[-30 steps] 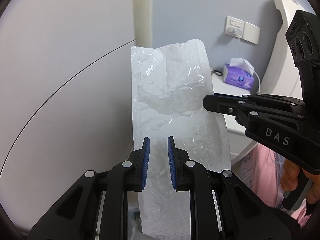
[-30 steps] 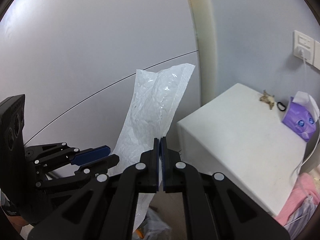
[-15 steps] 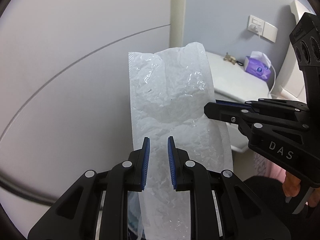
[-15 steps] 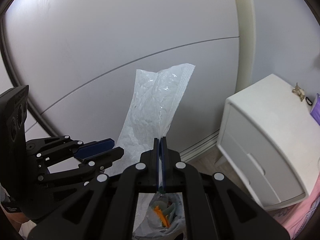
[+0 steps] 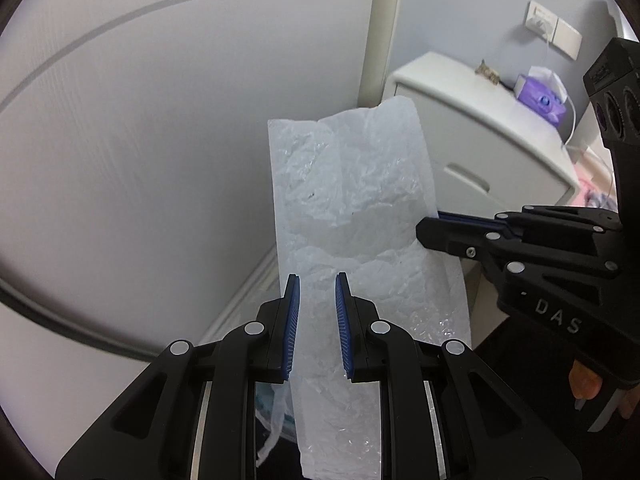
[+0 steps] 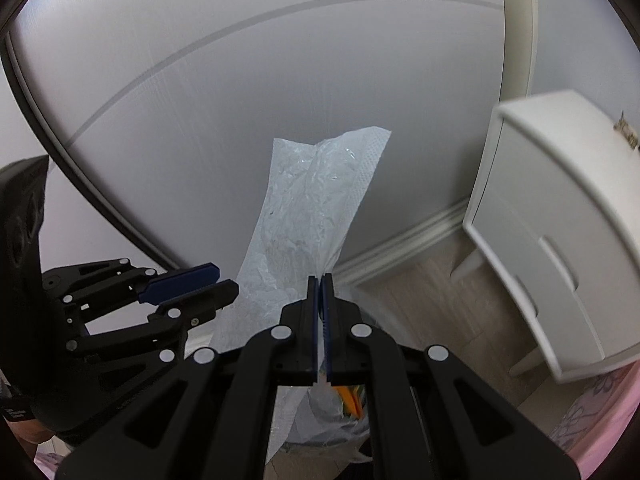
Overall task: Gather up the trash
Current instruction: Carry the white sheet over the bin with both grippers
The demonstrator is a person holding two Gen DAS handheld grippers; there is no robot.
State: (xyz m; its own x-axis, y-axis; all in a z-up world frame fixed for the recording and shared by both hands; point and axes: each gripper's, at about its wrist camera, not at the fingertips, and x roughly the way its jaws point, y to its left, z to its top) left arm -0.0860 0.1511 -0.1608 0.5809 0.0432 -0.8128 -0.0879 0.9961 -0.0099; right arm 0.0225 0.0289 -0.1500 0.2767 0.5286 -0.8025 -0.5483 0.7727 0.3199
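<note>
The right tongs (image 6: 320,280) pinch the edge of a crinkly clear plastic bag (image 5: 352,208) held up in the air. The left tongs (image 5: 317,280) sit a little apart with the bag between them. White letters "DAS" (image 5: 558,318) show on the right tongs' side.

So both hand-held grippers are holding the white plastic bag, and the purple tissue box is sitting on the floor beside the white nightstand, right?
Not quite. The purple tissue box sits on top of the white nightstand, not on the floor; the left wrist view shows it. The rest holds: the left hand-held gripper and the right hand-held gripper both hold the white plastic bag.
</note>
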